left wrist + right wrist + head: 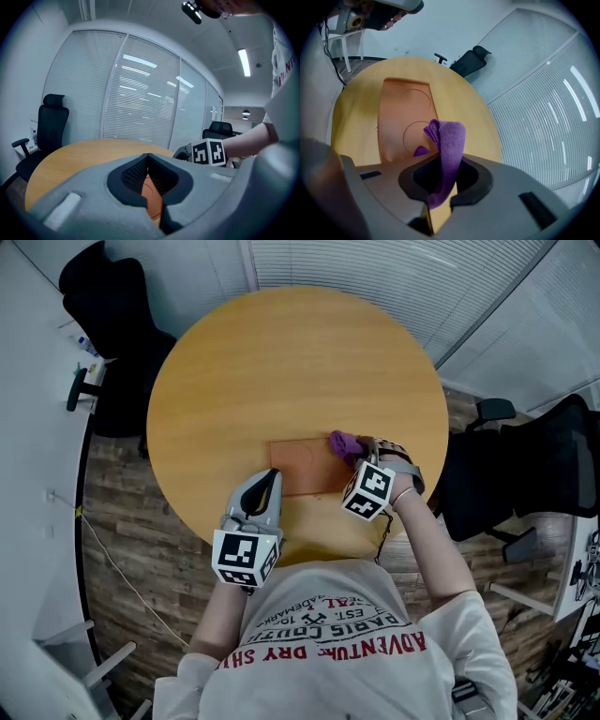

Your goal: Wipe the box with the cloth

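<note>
1. Our right gripper (449, 161) is clamped on the purple cloth (447, 138). One fold sticks out past the jaws and the tail hangs down between them.
2. The box (302, 465) is flat and brown and lies on the round worktop (281, 362), toward our edge. In the head view the cloth (344, 442) sits at the box's far right corner. We cannot tell whether it is touching the box or just over it.
3. Our left gripper (148, 157) has its jaws together with nothing between them. In the head view the left gripper (270, 480) sits at the box's near left edge, and we judge it is steadying the box.
4. Progress: we judge the wiping is at its start or early. The cloth is at one end, and the rest of the top lies bare toward the left, including two pressed circles. We see no dirt or wipe trail, so we cannot say how much is already wiped.
5. Left to do, as we judge it: sweep the cloth along the top to the left end.
6. Around, all off the worktop:
   - a black office chair (108, 296) at far left
   - more chairs (553, 465) at right
   - blinds (394, 277) on the far wall
   - a thin cable (122, 577) on the wood floor
7. In the way: only the left gripper on the near left edge lies in the sweep path. The box looks thin and light, so we judge it may slide if that hold lifts.
</note>
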Demonstrator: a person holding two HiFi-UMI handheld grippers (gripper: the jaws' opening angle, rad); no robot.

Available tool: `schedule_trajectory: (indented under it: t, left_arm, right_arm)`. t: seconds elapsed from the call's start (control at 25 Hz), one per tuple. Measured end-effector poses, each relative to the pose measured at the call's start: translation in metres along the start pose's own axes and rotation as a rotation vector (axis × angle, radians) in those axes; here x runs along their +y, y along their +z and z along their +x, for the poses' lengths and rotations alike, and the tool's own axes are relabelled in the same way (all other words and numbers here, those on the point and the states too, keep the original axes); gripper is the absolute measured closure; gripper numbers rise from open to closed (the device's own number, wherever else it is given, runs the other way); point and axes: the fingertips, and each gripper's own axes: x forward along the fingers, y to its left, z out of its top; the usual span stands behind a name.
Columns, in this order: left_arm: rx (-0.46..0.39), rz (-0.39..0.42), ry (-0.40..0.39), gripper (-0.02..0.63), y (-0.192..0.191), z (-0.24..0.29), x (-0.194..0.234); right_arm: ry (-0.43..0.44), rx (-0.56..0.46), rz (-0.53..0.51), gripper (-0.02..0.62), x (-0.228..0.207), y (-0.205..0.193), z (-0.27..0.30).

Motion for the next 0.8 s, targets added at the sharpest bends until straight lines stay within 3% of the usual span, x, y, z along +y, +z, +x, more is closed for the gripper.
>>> schedule_trajectory:
  t: [0.44, 0.8]
  left_arm:
    - [0.042, -0.017, 0.009, 0.597, -0.007, 0.024, 0.013]
    - [0.043, -0.016, 0.012, 0.597, -0.009, 0.020, 0.005]
  right_arm:
    - [0.011, 0.017, -0.004, 0.534, -0.006, -0.004, 0.030]
    - [0.032, 0.043, -0.067, 0.535, 0.010, -0.003, 0.024]
